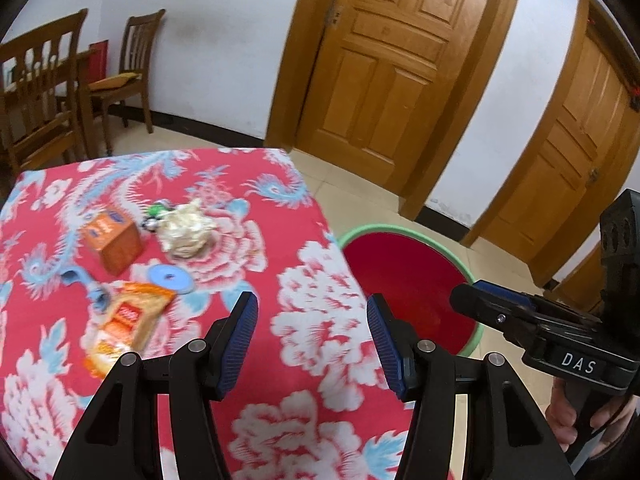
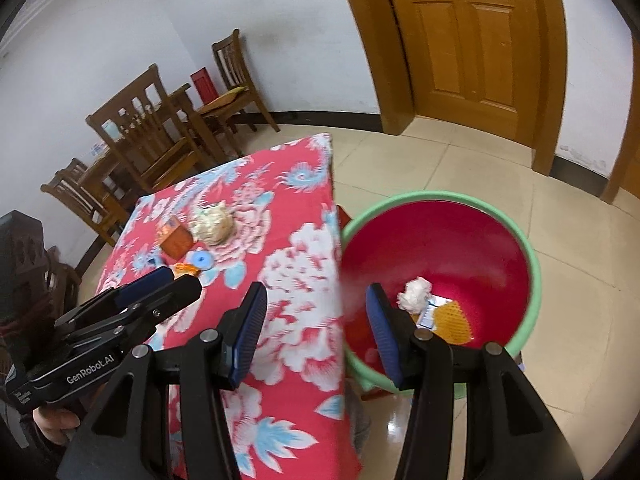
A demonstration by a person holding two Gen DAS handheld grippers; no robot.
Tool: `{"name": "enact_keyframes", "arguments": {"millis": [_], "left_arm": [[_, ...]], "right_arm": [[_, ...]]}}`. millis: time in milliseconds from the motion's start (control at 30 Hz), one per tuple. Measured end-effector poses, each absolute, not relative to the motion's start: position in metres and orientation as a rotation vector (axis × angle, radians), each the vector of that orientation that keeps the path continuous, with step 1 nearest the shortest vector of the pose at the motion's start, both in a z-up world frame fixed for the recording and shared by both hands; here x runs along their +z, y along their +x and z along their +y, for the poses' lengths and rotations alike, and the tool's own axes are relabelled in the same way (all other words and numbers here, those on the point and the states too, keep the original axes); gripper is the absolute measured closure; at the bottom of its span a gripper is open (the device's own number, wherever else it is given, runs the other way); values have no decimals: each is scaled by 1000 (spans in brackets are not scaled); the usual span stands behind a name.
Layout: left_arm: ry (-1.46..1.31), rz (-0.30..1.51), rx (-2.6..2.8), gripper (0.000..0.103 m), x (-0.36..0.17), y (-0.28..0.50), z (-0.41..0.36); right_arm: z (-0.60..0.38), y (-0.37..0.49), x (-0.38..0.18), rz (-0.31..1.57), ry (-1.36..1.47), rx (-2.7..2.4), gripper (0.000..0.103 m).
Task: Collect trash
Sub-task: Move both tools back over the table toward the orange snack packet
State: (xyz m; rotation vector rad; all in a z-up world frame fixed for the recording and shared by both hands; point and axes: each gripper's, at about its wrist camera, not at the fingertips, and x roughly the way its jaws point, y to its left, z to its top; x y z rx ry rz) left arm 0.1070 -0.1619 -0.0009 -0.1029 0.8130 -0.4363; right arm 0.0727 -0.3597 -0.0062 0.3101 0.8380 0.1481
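Note:
On the red floral tablecloth [image 1: 316, 248] [image 2: 304, 280] lie a crumpled paper ball [image 1: 186, 232] [image 2: 212, 224], an orange box [image 1: 114, 240] [image 2: 176, 240], a blue disc [image 1: 170, 278] [image 2: 202, 260] and an orange snack wrapper [image 1: 124, 324]. Beside the table's right edge, a red basin with a green rim [image 1: 380, 229] [image 2: 440, 196] sits on the floor. It holds a white paper wad [image 2: 416, 294], an orange mesh piece [image 2: 452, 318] and a small wrapper. My left gripper [image 1: 312, 340] [image 2: 176, 282] hangs open and empty over the cloth. My right gripper [image 2: 316, 336] [image 1: 476, 294] is open and empty at the basin's near rim.
Wooden chairs [image 1: 132, 68] [image 2: 148, 132] and a dining table stand by the white wall behind. Wooden doors [image 1: 384, 60] [image 2: 464, 40] close off the back. Tiled floor [image 2: 560, 240] surrounds the basin. A small green item [image 1: 156, 212] lies behind the paper ball.

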Motion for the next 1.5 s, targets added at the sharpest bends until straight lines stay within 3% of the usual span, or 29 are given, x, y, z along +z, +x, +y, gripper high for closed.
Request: {"name": "enact_keyframes", "arguments": {"millis": [800,1433,1500], "left_arm": [[-220,829,-200,45,-21,111,-31],[-155,946,-228,45,-72,143,-44],[-156,952,-234,52,-75,144,-44]], "right_arm": [[-268,98,-5,868,262,282,48],[-242,118,-21,925,235,298,48],[-241,120,-22,929,233,298,48]]}}
